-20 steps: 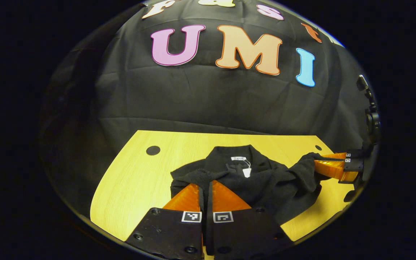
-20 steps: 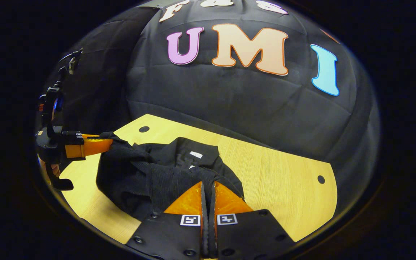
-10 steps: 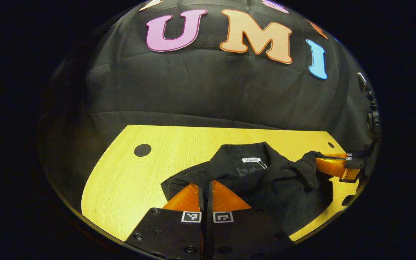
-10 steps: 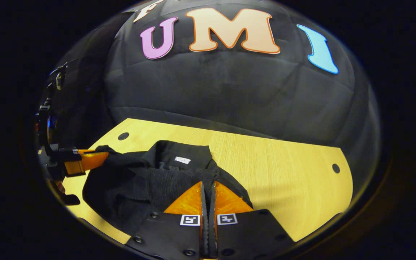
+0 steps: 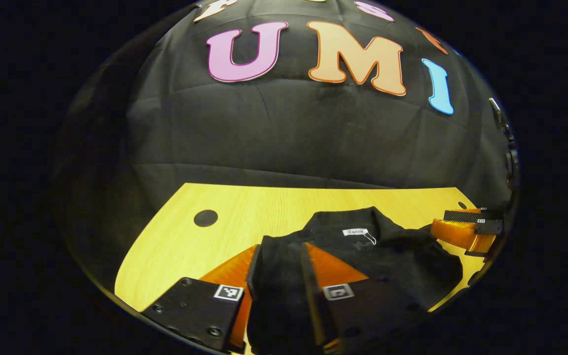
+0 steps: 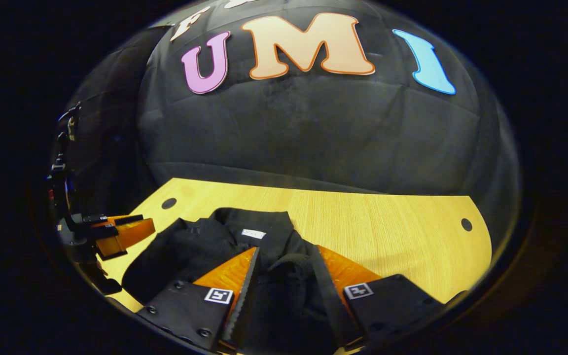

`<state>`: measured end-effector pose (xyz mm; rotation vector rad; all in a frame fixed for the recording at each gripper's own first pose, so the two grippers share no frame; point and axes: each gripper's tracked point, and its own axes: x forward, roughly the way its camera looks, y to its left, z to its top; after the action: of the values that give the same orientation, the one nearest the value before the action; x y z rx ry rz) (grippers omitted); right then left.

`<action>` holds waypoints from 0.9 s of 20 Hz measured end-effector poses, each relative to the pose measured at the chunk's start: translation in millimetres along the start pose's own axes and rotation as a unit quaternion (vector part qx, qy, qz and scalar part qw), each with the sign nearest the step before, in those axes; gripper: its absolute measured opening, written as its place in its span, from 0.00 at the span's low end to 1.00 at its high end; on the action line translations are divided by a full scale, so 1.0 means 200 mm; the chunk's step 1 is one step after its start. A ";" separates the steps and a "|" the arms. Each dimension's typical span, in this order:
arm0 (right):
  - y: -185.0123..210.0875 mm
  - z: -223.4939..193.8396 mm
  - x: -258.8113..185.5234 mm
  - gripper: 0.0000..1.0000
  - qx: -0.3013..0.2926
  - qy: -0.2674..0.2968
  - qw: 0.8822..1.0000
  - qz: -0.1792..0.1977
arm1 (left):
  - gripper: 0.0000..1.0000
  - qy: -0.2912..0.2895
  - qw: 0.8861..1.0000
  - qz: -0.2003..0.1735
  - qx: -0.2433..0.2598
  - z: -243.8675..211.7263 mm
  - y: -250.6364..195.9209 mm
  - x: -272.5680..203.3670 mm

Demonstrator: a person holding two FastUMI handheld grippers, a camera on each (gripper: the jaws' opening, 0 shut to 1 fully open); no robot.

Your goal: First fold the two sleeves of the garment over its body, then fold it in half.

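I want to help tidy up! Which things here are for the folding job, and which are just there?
For the job:
- black garment, lying on the table
- left gripper, fingers apart
- right gripper, fingers apart

Just there:
- wooden table
- white tag at the collar
- round holes in the tabletop

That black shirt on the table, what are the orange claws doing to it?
A person is folding the black shirt with a claw in each hand. Both claws, left and right, are open now, with dark cloth lying between their fingers. The shirt lies bunched on the yellow table, collar and white tag showing.
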<state>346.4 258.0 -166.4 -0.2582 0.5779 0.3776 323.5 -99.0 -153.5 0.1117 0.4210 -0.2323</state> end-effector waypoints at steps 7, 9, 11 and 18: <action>0.00 0.20 -0.16 1.00 0.002 -0.065 0.998 -0.009 | 0.96 -0.049 0.998 0.025 0.015 0.18 0.06 -0.14; 0.00 0.25 -0.25 1.00 -0.002 -0.081 0.997 -0.009 | 0.96 -0.059 0.998 0.026 0.015 0.23 0.07 -0.21; 0.01 0.28 -0.38 0.99 -0.015 -0.096 0.995 -0.009 | 0.96 -0.069 0.997 0.032 0.021 0.27 0.09 -0.31; 0.04 0.27 -0.97 1.00 -0.021 -0.166 0.986 -0.009 | 0.95 -0.137 0.988 0.050 0.054 0.46 0.02 -0.77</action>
<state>219.7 229.8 -12.3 -0.2346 0.2406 0.4056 223.1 -77.5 -5.7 0.2048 0.1290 -0.1696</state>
